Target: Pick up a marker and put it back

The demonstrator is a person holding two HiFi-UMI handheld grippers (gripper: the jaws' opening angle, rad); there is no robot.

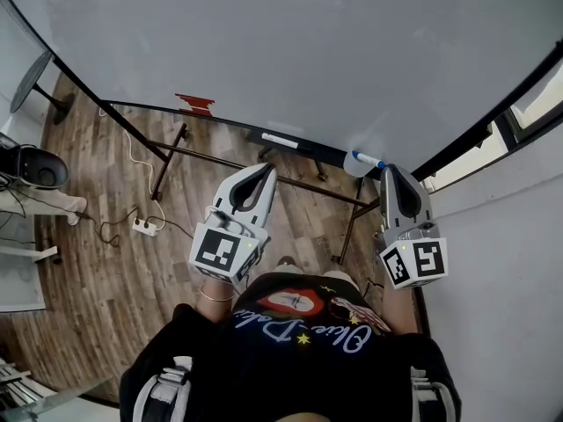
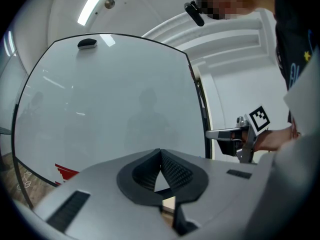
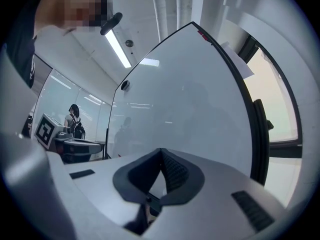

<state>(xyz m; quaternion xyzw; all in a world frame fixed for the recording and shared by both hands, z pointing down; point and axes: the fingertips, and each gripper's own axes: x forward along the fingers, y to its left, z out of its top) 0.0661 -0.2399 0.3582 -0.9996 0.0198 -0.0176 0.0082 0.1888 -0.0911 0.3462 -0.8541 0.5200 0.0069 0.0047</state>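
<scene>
A marker (image 1: 363,158) with a white barrel and a blue cap is seen lying at the right end of the ledge (image 1: 224,125) under the whiteboard (image 1: 308,51), just beside the tips of the right gripper (image 1: 387,170). It is not held: in the right gripper view the fingers (image 3: 175,173) are pressed together with nothing between them. The left gripper (image 1: 266,170) is held near the ledge's middle, its fingers (image 2: 176,173) likewise pressed together and empty. A white pen-shaped thing (image 1: 280,139) is laid along the ledge's middle, and a red thing (image 1: 194,104) is set towards its left end.
</scene>
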